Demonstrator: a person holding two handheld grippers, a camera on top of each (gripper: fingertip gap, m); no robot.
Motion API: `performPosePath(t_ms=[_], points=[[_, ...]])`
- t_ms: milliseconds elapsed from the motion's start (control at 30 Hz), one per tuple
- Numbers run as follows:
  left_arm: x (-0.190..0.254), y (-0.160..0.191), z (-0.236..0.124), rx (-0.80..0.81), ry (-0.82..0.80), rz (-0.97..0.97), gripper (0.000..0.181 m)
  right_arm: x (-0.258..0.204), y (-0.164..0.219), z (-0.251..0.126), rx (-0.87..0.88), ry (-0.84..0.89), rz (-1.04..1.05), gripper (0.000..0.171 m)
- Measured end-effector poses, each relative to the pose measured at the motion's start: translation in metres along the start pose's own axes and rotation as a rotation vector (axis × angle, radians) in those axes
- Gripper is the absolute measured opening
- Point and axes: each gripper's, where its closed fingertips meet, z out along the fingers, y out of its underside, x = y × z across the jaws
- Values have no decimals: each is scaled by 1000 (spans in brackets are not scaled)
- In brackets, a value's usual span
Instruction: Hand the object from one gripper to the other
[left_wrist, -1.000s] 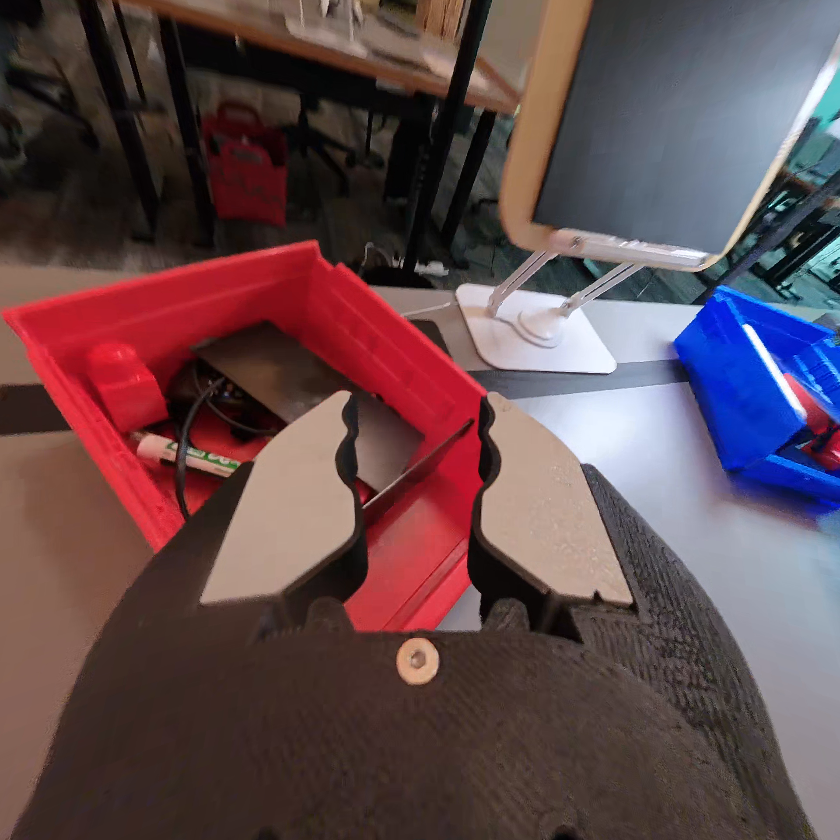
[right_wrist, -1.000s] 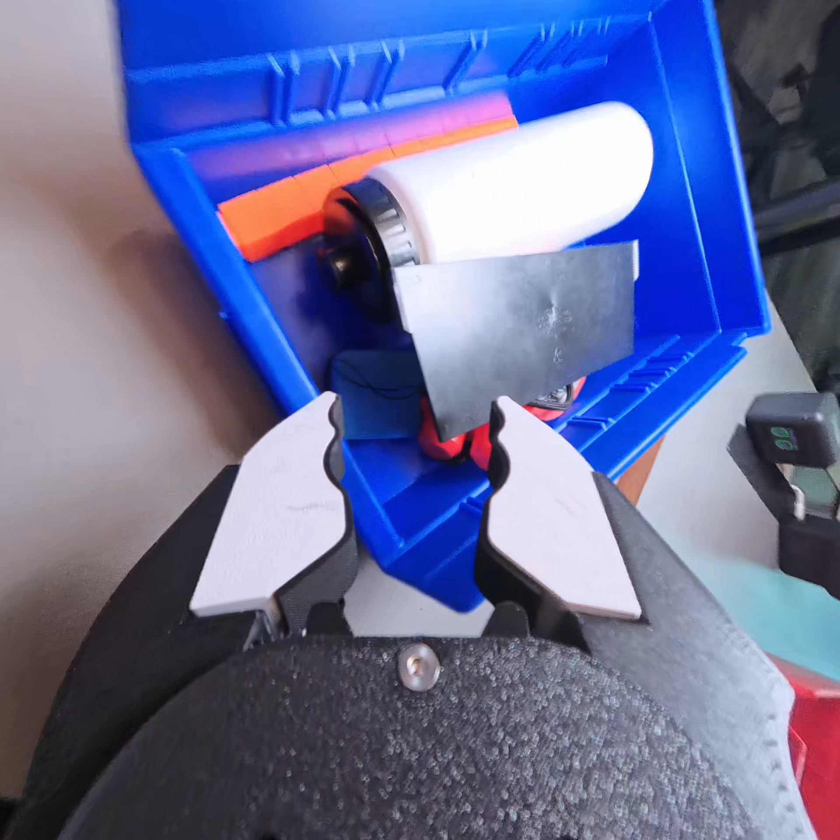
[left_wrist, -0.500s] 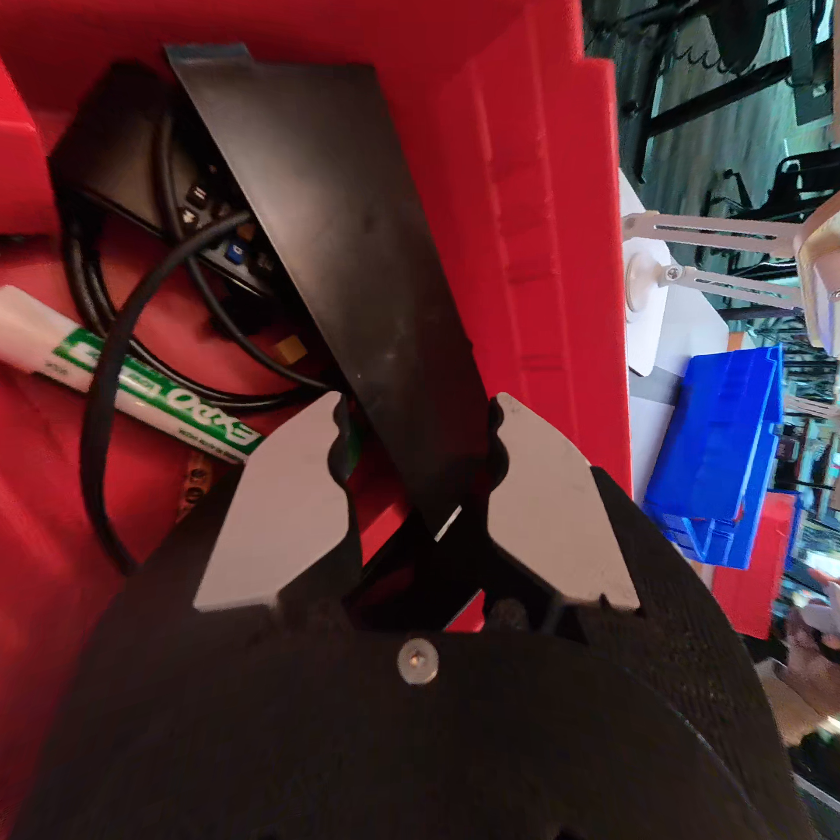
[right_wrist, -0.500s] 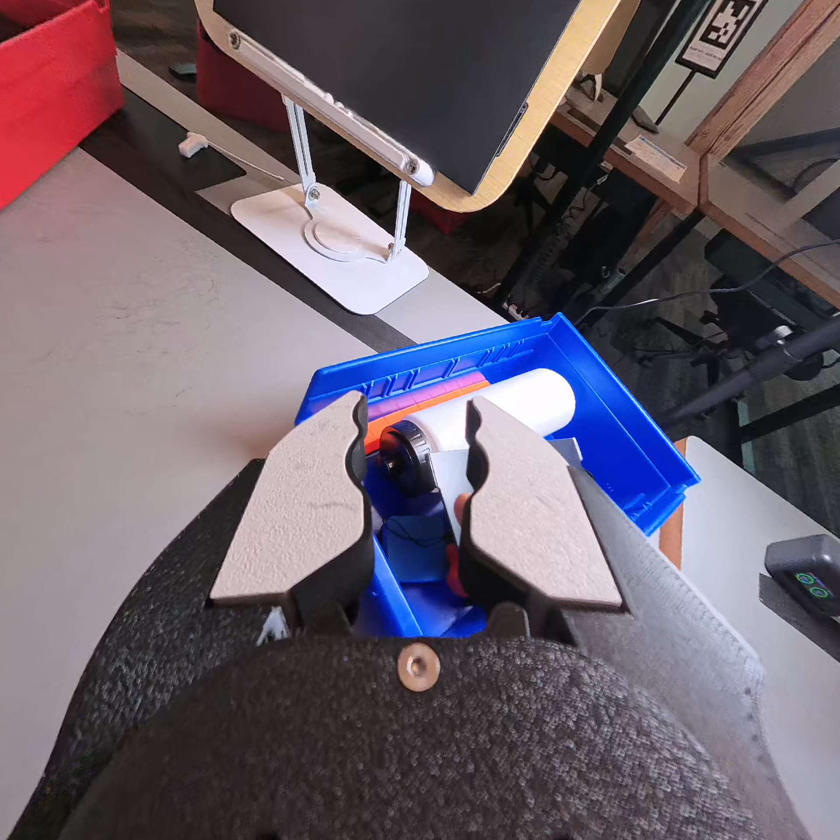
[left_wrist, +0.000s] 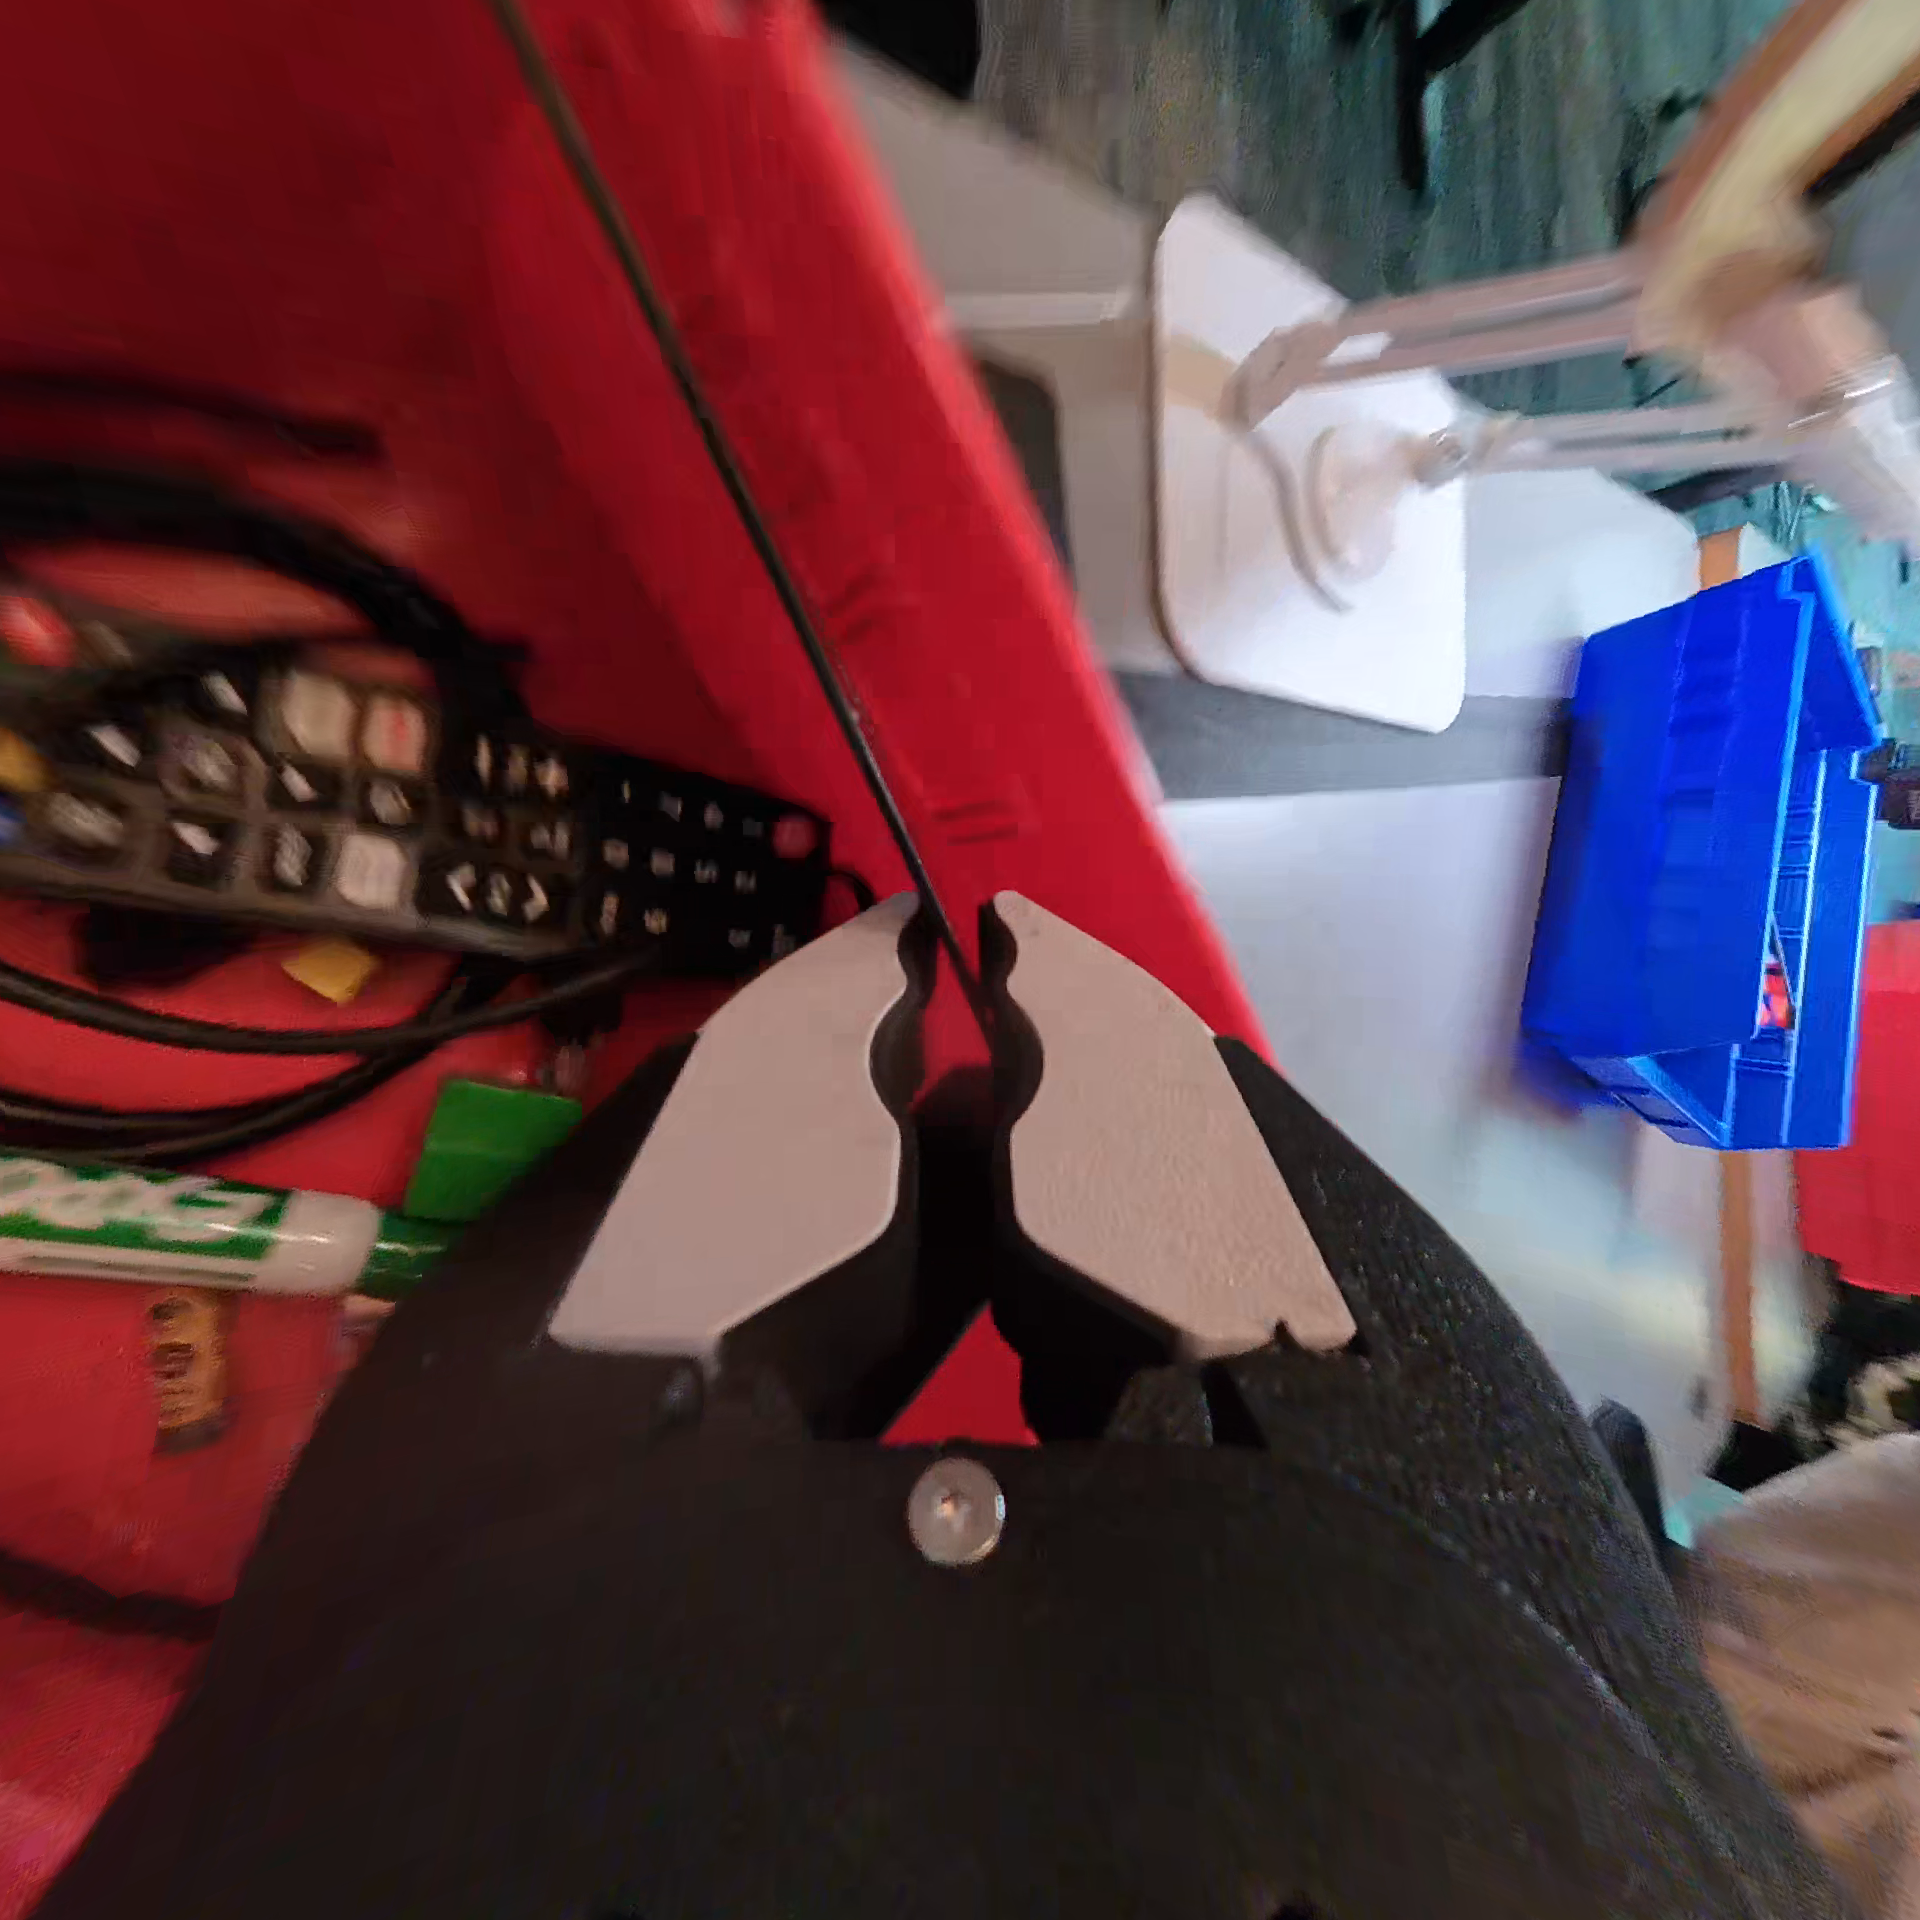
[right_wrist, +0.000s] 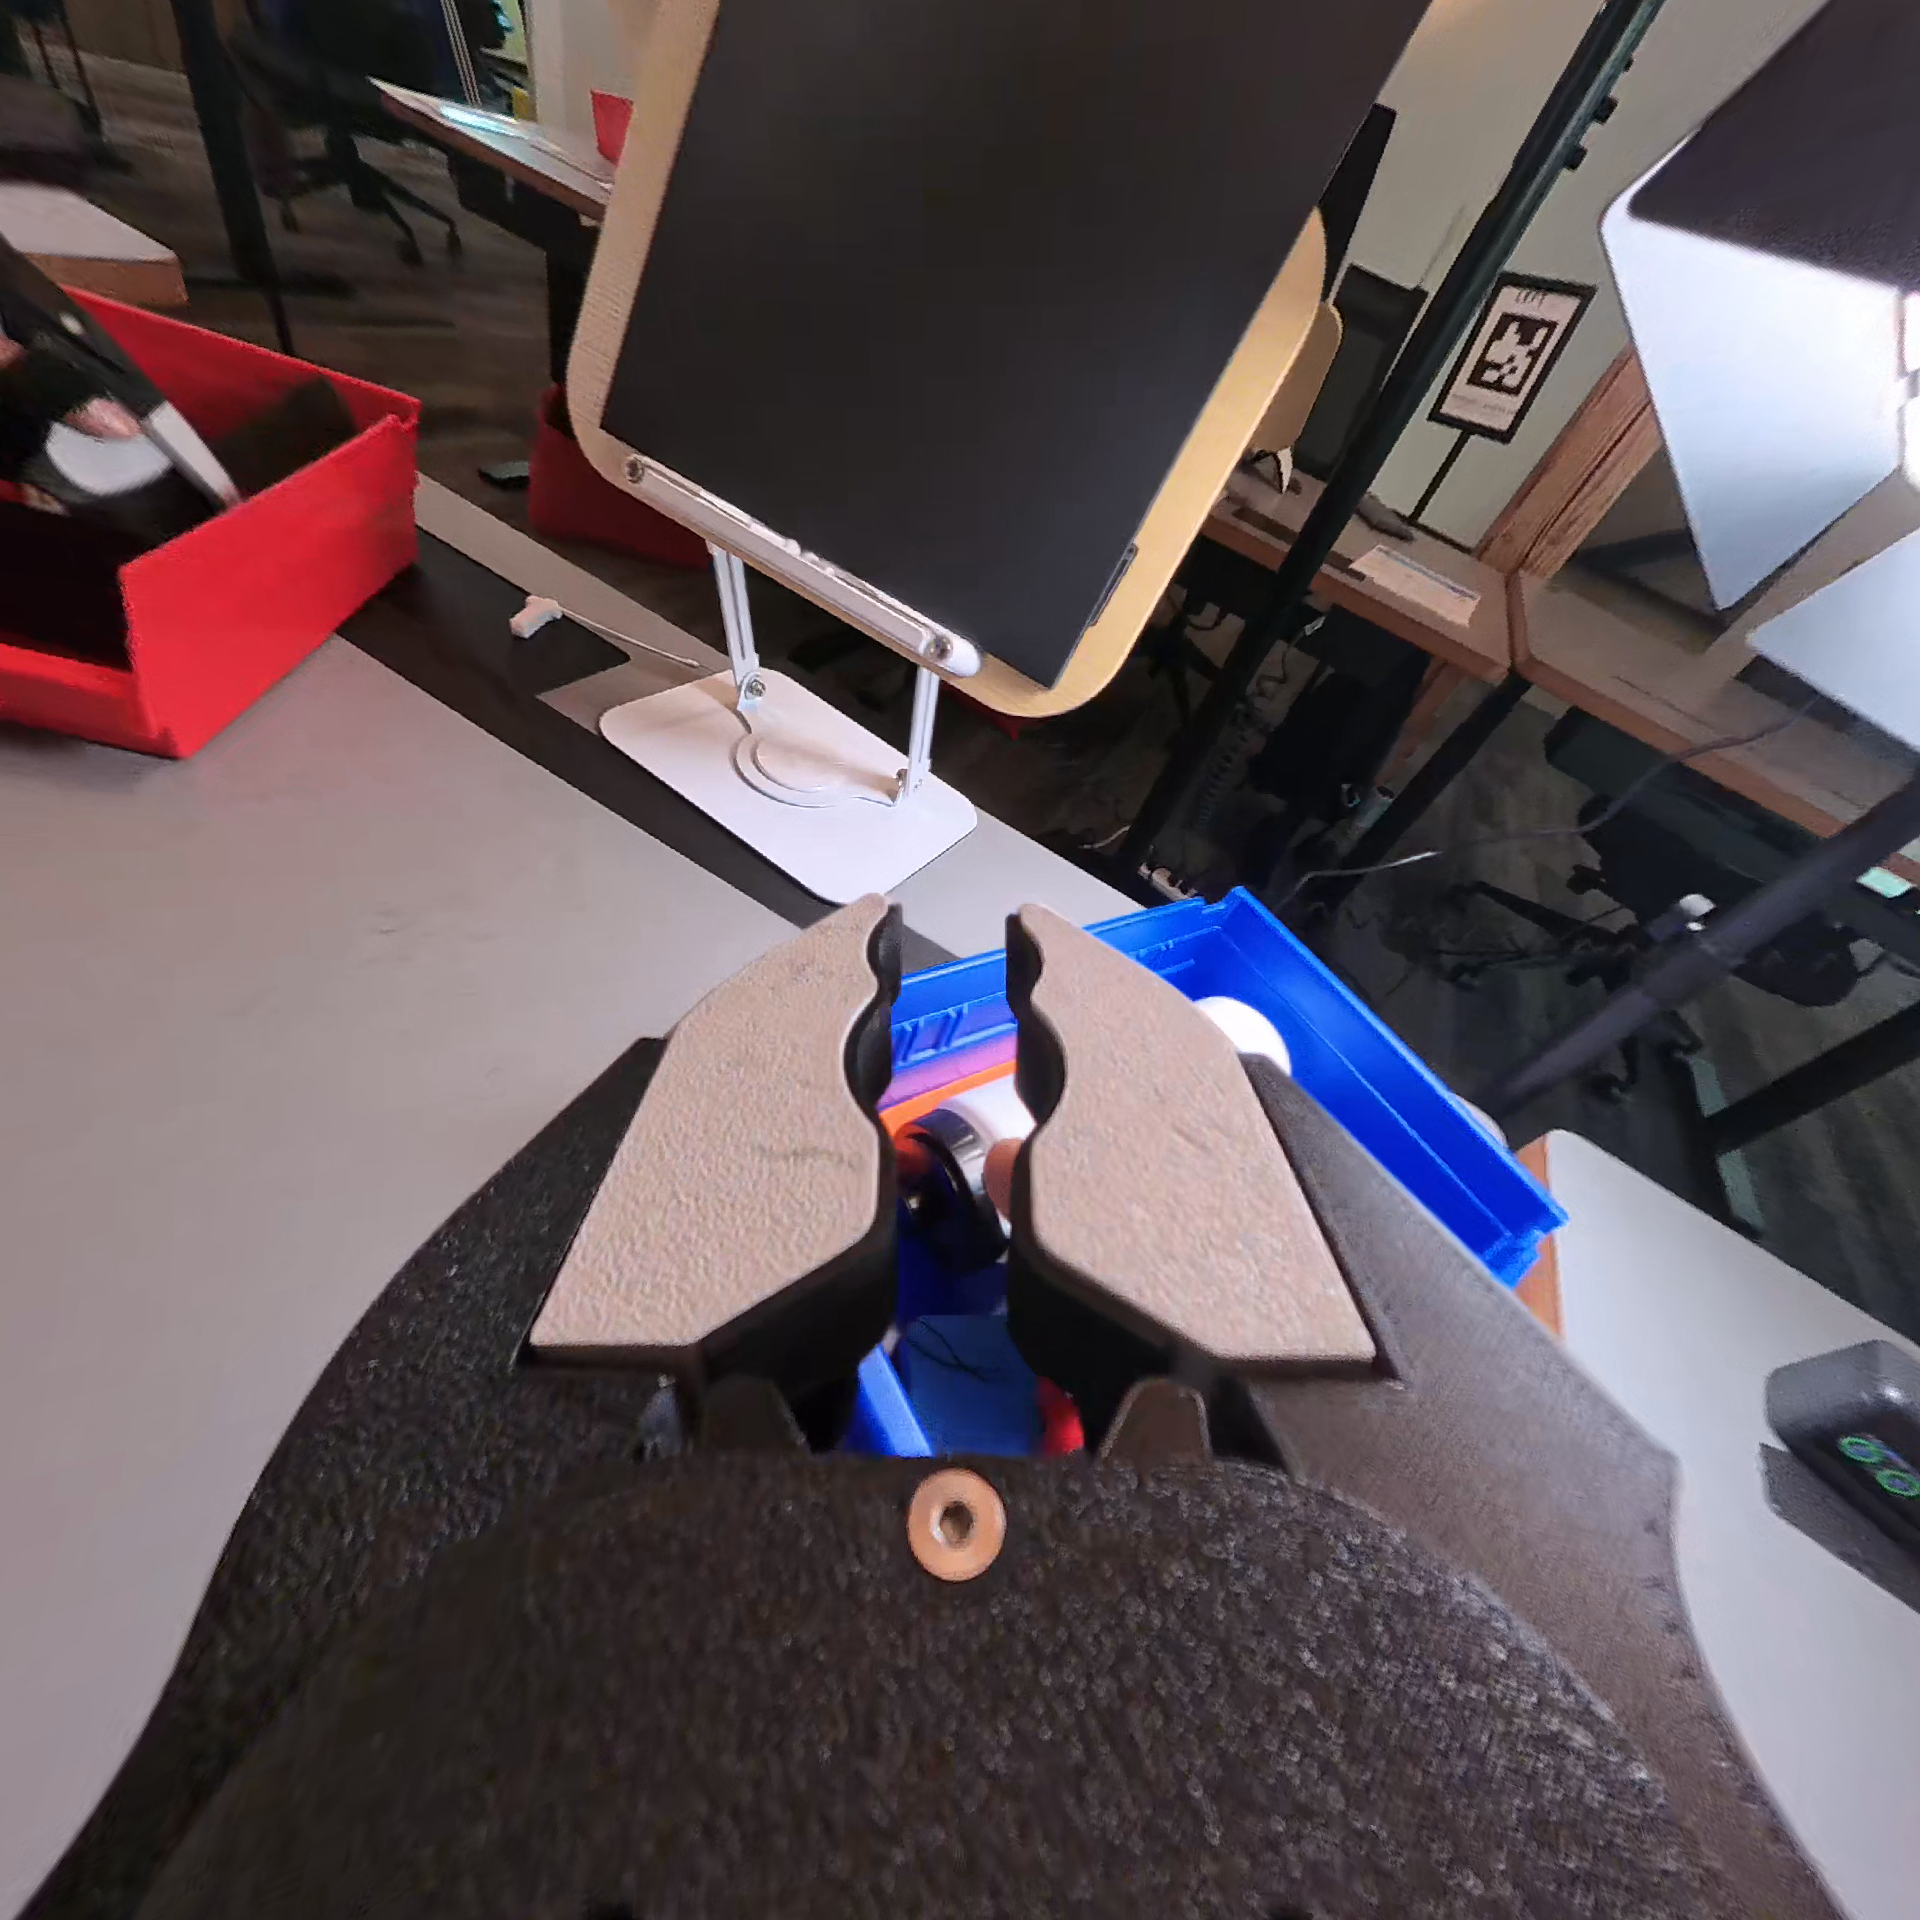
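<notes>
Plate (left_wrist: 727, 436), thin and dark, was pinched edge-on in my left hand-held gripper (left_wrist: 951, 925) over the red bin (left_wrist: 312, 260); my right hand-held gripper (right_wrist: 951, 940), slightly parted and empty, waited above the blue bin (right_wrist: 1382, 1049), handover not begun.

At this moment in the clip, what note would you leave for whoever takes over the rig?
Left gripper: inside the red bin, closed on the thin dark metal sheet, seen edge-on.
Right gripper: empty, narrowly parted, above the blue bin.
Done: sheet gripped.
Left: lift it clear of the remote and cables, meet the right gripper over the table, pass it across.
</notes>
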Motion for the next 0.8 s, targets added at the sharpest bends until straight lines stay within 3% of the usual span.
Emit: performPosePath(t_ms=[100, 167, 233, 333, 467, 567, 633, 667, 733, 800], points=[[29, -40, -54, 207, -25, 193, 5, 4, -10, -10, 33, 31, -38, 18], [71, -53, -99, 344, 19, 387, 3, 1, -23, -17, 99, 1, -11, 18], [126, -43, -137, 454, 127, 546, 2, -10, -36, -20, 168, -65, 47, 18], [211, 12, -168, 528, 389, 719, 2, -44, -54, -16, 260, -229, 121, 18], [296, 109, -168, 559, 783, 820, 1, -118, -74, -6, 354, -475, 194, 22], [338, 163, -151, 550, 1018, 792, 2, -188, -82, 1, 409, -704, 334, 46], [359, 188, -138, 502, 1133, 754, 2, -223, -85, 2, 438, -835, 464, 50], [365, 196, -129, 480, 1142, 750, 1, -233, -87, -1, 472, -873, 511, 40], [370, 204, -119, 474, 1138, 747, 3, -240, -93, -16, 568, -950, 541, 2], [371, 206, -126, 471, 1194, 708, 8, -239, -95, -22, 589, -973, 528, 2]])
